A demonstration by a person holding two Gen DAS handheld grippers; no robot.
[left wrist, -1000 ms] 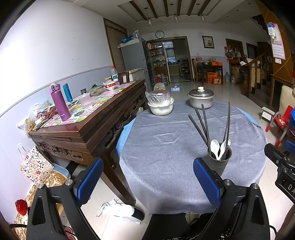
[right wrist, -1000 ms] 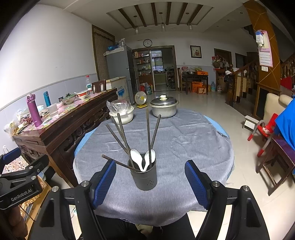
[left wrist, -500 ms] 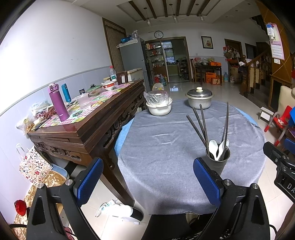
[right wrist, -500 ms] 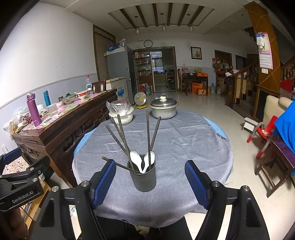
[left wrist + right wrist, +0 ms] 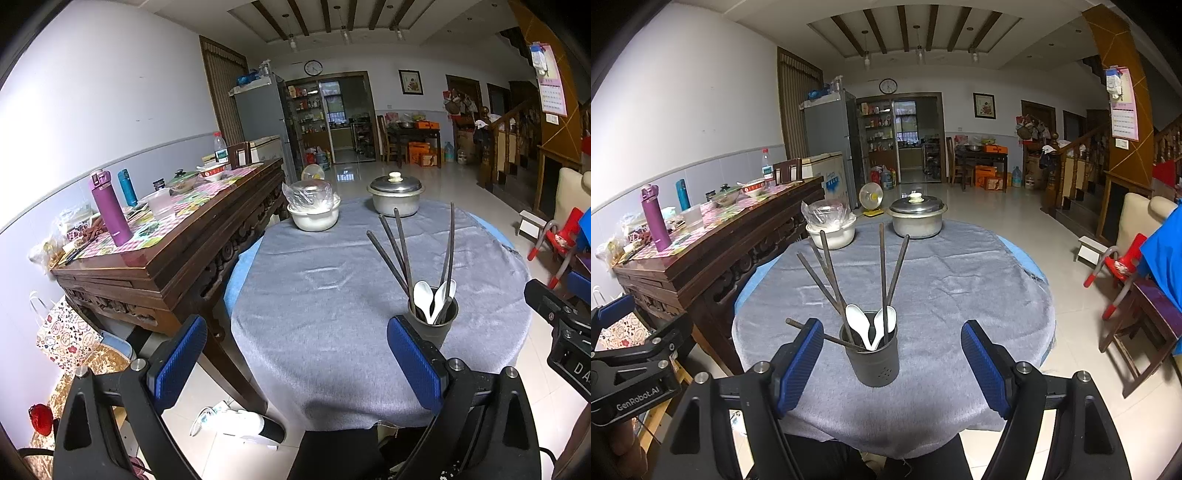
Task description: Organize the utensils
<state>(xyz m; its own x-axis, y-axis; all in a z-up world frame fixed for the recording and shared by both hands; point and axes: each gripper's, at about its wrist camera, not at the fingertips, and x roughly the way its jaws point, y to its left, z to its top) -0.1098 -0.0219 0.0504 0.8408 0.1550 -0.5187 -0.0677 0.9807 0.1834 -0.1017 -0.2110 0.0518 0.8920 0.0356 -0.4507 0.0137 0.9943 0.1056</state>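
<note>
A round bench (image 5: 960,266) draped in a grey cloth fills the middle of both views; near its front edge stands a dark holder (image 5: 874,360), upright, low and centre in the right wrist view and lower right in the left wrist view (image 5: 435,325). Dark chopsticks (image 5: 882,273) fan up out of it, one lying low and pointing to the left; two white spoons (image 5: 860,325) sit in it with their bowls upward.

The right hand-held gripper (image 5: 892,363) is released, its blue pads wide apart on either side of the holder without touching it; the holder sits between them in the picture. The left hand-held gripper (image 5: 295,365) is released as well, with nothing between its pads; the holder shows just behind its right-hand pad, and whether they touch cannot be told.

At the far edge of the bench stand a white bowl (image 5: 833,234) covered in clear plastic, left of centre, and a metal pot (image 5: 916,218) with its lid on, to its right; a dark wooden sideboard (image 5: 192,236) crowded with bottles and dishes runs along the left side of the frame.
</note>
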